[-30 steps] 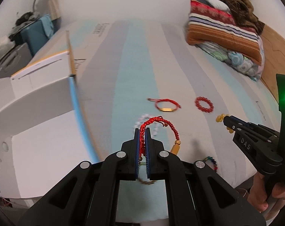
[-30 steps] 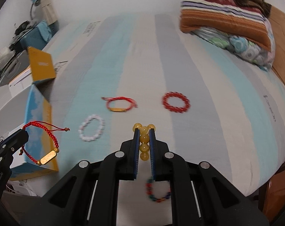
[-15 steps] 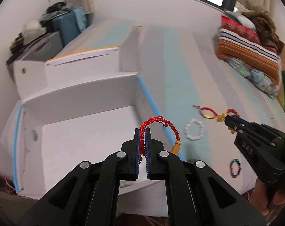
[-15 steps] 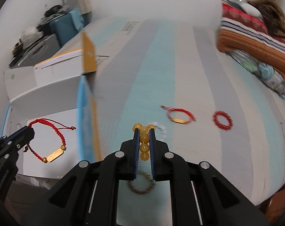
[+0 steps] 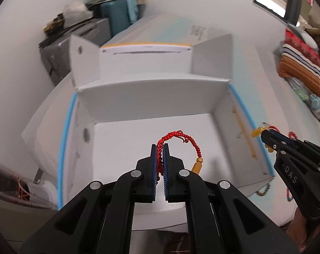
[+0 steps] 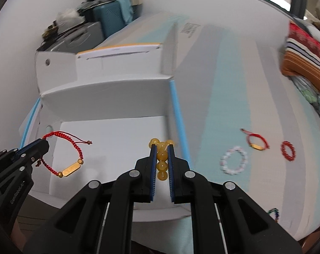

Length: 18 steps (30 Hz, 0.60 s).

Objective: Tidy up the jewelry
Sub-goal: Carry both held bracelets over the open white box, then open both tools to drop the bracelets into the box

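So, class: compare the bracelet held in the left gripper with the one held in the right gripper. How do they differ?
The red cord bracelet is braided string with a gold bar; the yellow bead bracelet is round amber beads. The cord one dangles free of the left gripper; the beads sit pinched within the right gripper. Both are held over the white box.

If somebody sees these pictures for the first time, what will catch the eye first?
First, the red cord bracelet pinched in the left hand-held gripper over the open white box. Next, the yellow bead bracelet in the right hand-held gripper, near the box's blue edge.
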Each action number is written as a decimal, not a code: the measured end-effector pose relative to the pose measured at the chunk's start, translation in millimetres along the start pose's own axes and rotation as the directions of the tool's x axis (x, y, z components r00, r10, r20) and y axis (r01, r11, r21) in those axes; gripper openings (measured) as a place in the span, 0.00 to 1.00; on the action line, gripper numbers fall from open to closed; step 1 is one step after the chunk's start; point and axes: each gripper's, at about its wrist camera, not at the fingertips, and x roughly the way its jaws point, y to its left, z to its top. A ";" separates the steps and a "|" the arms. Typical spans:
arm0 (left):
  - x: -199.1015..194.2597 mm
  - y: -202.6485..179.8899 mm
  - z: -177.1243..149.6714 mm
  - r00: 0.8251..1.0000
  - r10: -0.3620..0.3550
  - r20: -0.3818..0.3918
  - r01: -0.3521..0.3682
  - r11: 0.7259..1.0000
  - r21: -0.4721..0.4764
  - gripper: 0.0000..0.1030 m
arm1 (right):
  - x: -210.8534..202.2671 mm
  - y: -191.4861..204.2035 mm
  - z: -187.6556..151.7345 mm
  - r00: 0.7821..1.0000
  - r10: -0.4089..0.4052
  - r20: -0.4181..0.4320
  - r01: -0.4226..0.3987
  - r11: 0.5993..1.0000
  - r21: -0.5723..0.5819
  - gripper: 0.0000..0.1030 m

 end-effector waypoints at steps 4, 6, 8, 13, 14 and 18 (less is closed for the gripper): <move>12.5 18.3 -4.1 0.999 0.024 -0.026 -0.025 0.999 -0.024 0.05 | 21.3 19.5 -1.7 0.999 0.026 -0.045 -0.027 0.999 -0.020 0.09; 21.5 25.3 -6.5 0.998 0.034 -0.045 -0.035 0.999 -0.030 0.05 | 32.4 25.5 -3.3 0.997 0.034 -0.071 -0.036 0.999 -0.023 0.09; 30.6 29.1 -8.1 0.997 0.040 -0.065 -0.043 0.998 -0.035 0.05 | 46.8 29.0 -5.0 0.993 0.038 -0.107 -0.041 0.999 -0.020 0.09; 54.5 35.6 -12.1 0.993 0.049 -0.110 -0.054 0.998 -0.036 0.05 | 72.8 32.7 -9.2 0.986 0.042 -0.159 -0.045 0.999 -0.015 0.09; 57.9 35.5 -12.1 0.992 0.049 -0.117 -0.054 0.998 -0.037 0.05 | 75.6 33.5 -10.0 0.986 0.040 -0.164 -0.043 0.999 -0.015 0.09; 69.2 41.1 -14.6 0.989 0.052 -0.136 -0.059 0.997 -0.045 0.05 | 85.7 36.3 -14.7 0.982 0.041 -0.183 -0.044 0.999 -0.016 0.09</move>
